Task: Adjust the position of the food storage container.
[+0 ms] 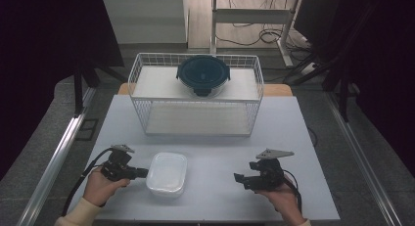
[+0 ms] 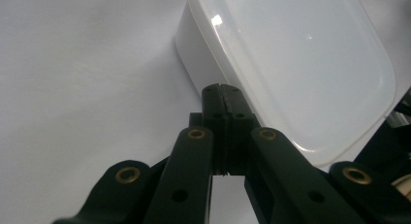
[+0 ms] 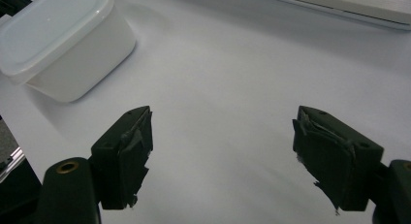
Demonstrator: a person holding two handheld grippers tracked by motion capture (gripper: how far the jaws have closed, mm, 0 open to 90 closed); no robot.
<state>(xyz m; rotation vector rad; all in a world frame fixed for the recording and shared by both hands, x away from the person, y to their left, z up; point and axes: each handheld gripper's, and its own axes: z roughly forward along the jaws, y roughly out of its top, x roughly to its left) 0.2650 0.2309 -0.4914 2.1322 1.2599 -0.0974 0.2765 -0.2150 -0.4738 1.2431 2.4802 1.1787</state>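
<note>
From the high view I see my left gripper with its fingers closed together, empty, their tips just beside the left wall of the white translucent rectangular plastic container with its lid on. The container sits on the white bench, between my two grippers. My right gripper points left towards the container but stands well apart from it, fingers spread and holding nothing. Beyond both sets of fingers, at the far edge of the bench, stands a white wire basket with a round dark-lidded glass bowl on its upper shelf.

In the left gripper view I see the fingers pressed flat against each other, and the container's lidded rim lies right at their tips, to the right; whether they touch it I cannot tell.

In the right gripper view the fingers gape wide over bare bench, with the container far ahead to their left.
</note>
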